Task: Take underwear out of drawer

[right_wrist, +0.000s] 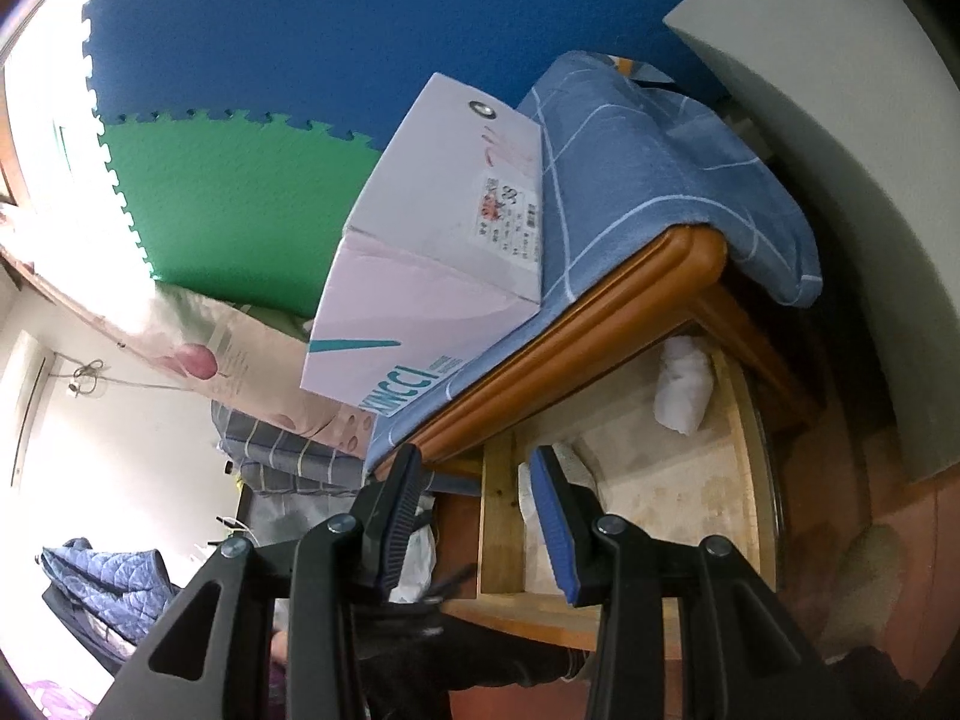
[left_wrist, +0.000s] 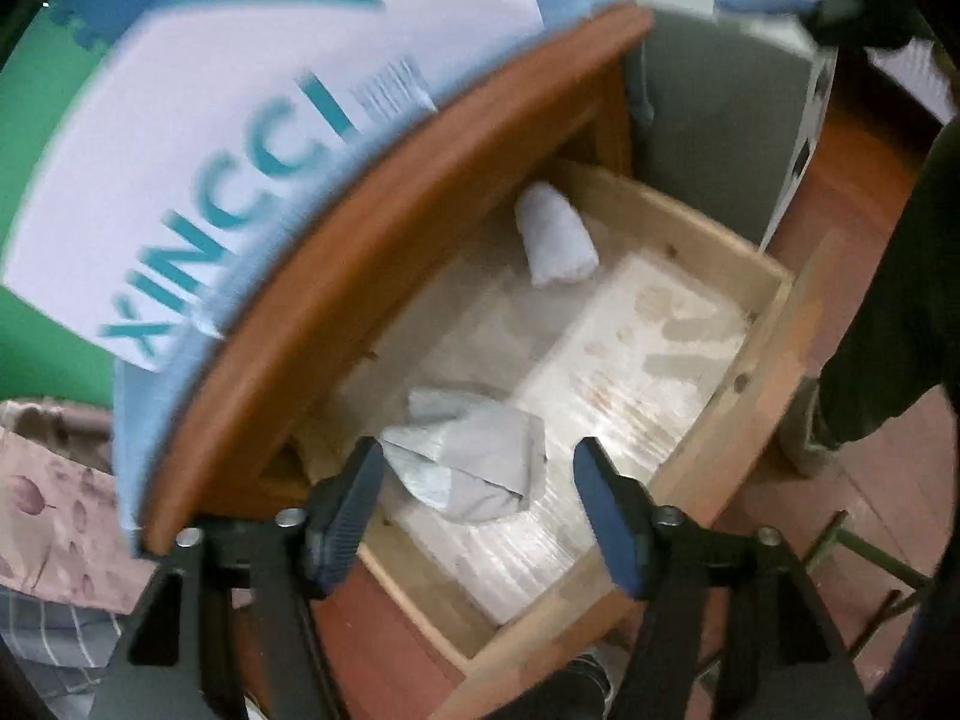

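The wooden drawer (left_wrist: 714, 426) stands pulled out of the nightstand. Two pieces of underwear lie on its pale bottom. A folded grey and light blue piece (left_wrist: 474, 462) is at the near end, and a white rolled piece (left_wrist: 555, 234) is at the far end under the nightstand top. My left gripper (left_wrist: 480, 480) hangs open above the grey piece, its blue pads on either side and not pressing on it. In the right wrist view my right gripper (right_wrist: 480, 498) is at the drawer's front corner, jaws apart. The drawer's side board (right_wrist: 498, 516) shows between them, and the grey piece (right_wrist: 570, 462) is half hidden behind the right finger.
The nightstand's brown top edge (left_wrist: 372, 240) overhangs the drawer and carries a blue checked cloth (right_wrist: 630, 180) and a white shoebox (left_wrist: 210, 150). A grey cabinet (left_wrist: 720, 120) stands behind. A person's dark trouser leg (left_wrist: 888, 330) is at the right on the red-brown floor. A floral pillow (left_wrist: 48, 510) lies at the left.
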Demonstrator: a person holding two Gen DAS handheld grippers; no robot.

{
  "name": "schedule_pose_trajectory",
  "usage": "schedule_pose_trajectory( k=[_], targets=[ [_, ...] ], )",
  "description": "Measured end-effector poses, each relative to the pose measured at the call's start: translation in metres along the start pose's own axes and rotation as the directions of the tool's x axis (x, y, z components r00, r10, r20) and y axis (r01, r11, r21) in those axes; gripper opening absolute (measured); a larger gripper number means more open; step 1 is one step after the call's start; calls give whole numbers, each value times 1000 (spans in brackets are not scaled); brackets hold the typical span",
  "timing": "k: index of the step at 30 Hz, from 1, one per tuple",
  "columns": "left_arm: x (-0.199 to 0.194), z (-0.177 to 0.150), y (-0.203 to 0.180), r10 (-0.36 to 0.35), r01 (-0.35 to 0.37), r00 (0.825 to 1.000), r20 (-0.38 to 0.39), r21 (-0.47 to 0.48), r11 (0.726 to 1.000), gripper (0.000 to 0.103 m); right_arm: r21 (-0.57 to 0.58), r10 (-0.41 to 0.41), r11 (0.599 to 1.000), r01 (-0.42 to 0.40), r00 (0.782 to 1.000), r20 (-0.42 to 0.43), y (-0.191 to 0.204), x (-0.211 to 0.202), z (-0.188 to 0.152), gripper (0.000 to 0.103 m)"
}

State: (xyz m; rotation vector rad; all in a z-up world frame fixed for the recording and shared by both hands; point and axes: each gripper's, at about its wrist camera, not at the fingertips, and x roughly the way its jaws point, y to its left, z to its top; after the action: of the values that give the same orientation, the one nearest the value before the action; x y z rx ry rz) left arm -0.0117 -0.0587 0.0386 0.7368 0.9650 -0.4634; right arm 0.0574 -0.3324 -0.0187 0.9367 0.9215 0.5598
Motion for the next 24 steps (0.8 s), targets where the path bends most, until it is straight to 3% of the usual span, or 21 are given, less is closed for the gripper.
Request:
schedule_pose_trajectory(
  k=[4, 7, 9, 15, 16, 18, 19, 20, 21, 23, 24],
  targets=[
    [50, 4, -15, 69, -61, 994, -79, 106, 993, 63, -5, 17, 1000, -17, 1000, -10, 1, -2, -2, 41],
    [79, 8, -18, 48, -26, 990, -132, 167, 986, 65, 16, 36, 999, -35, 999, -4, -2, -4, -1, 44],
    [96, 10, -18, 71, -41, 986, -151, 193, 980, 65, 23, 51, 998, -51, 999, 1, -2, -5, 0, 44],
    [137, 10, -7, 88, -42, 969, -229, 201, 979, 66, 26, 71, 997, -71, 997, -19, -1, -2, 0, 44],
    [140, 9, -7, 88, -39, 969, -233, 205, 978, 71, 27, 71, 997, -70, 997, -25, -1, 0, 0, 44],
    [148, 7, -8, 44, 9, 966, -254, 204, 979, 73, 29, 70, 997, -69, 997, -31, -1, 2, 0, 44],
    [152, 5, -7, 12, 43, 963, -267, 198, 979, 66, 30, 68, 997, -67, 997, -32, -1, 2, 0, 44],
    [156, 3, -7, -6, 61, 960, -281, 188, 980, 45, 32, 66, 997, -65, 997, -31, -2, 2, 0, 44],
    [158, 1, -4, -7, 59, 957, -291, 171, 983, 43, 35, 65, 997, -64, 997, -29, -2, 2, 0, 44],
    [152, 3, 1, -26, 64, 961, -276, 132, 989, 26, 38, 63, 997, -62, 998, -26, -3, 1, 0, 44],
    [146, 4, 3, -16, 52, 967, -255, 135, 990, 23, 39, 62, 997, -61, 998, -24, -4, 1, 0, 44]
  ],
)
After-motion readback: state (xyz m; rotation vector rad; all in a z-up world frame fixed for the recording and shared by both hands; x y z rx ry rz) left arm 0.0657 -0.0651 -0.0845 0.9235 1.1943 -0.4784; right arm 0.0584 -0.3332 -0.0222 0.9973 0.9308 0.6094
